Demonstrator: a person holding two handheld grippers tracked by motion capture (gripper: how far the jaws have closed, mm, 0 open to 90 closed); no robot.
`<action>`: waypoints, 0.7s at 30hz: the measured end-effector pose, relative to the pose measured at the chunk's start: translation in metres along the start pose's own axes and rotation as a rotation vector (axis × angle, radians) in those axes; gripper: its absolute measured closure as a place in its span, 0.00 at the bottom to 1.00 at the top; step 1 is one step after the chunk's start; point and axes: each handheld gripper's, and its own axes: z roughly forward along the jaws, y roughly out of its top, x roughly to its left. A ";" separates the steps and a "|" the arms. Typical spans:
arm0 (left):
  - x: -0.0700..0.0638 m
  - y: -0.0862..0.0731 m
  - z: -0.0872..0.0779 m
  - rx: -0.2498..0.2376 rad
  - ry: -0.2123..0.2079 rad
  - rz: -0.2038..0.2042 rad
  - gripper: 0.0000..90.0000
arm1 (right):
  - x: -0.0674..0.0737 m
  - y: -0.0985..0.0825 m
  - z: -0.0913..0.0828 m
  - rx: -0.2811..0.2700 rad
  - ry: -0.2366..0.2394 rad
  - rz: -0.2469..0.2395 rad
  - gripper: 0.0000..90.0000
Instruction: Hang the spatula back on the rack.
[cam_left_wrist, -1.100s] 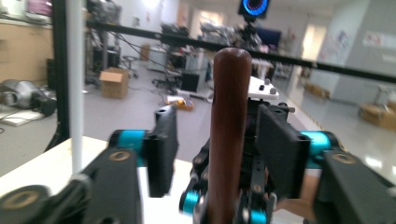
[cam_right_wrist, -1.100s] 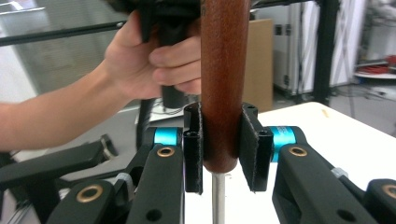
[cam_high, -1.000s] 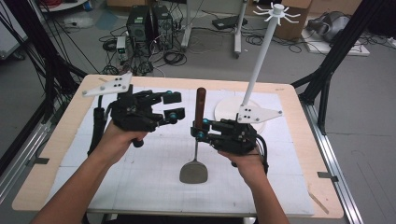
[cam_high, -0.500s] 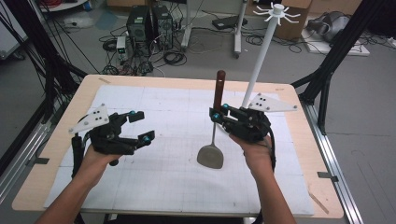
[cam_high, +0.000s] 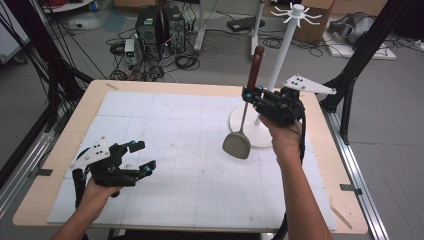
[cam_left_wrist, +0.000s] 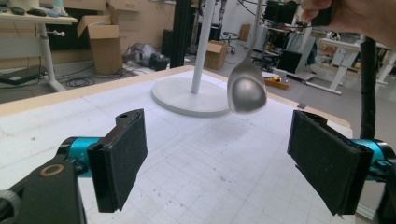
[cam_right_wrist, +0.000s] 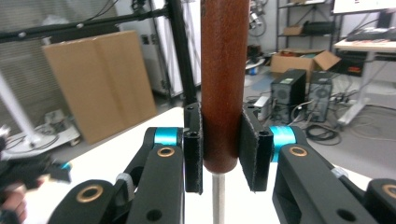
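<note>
A spoon with a dark red-brown wooden handle and a metal bowl hangs upright above the table's right side. My right gripper is shut on the handle's lower end, just left of the white stand. My left gripper is low over the near left of the mat. Its jaws have just been opening and stand wide apart with nothing between them.
A white stand with a tall pole, hooks on top and a round base rises at the back right. A white gridded mat covers the wooden table. Cables, computers and boxes lie on the floor beyond.
My left gripper has drawn away from the spoon to the near left and sunk, with its jaws wider. My right gripper has carried the spoon rightward and up, close to the stand.
</note>
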 end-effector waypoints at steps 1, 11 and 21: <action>0.000 0.000 -0.001 0.001 0.000 0.006 0.22 | -0.002 0.003 0.001 0.000 -0.009 0.000 0.82; 0.001 -0.005 -0.002 0.005 -0.024 -0.002 0.23 | -0.018 0.031 0.006 -0.009 -0.090 -0.015 0.82; 0.001 -0.005 -0.002 0.001 -0.039 -0.012 0.23 | -0.028 0.052 0.004 -0.017 -0.167 -0.006 0.82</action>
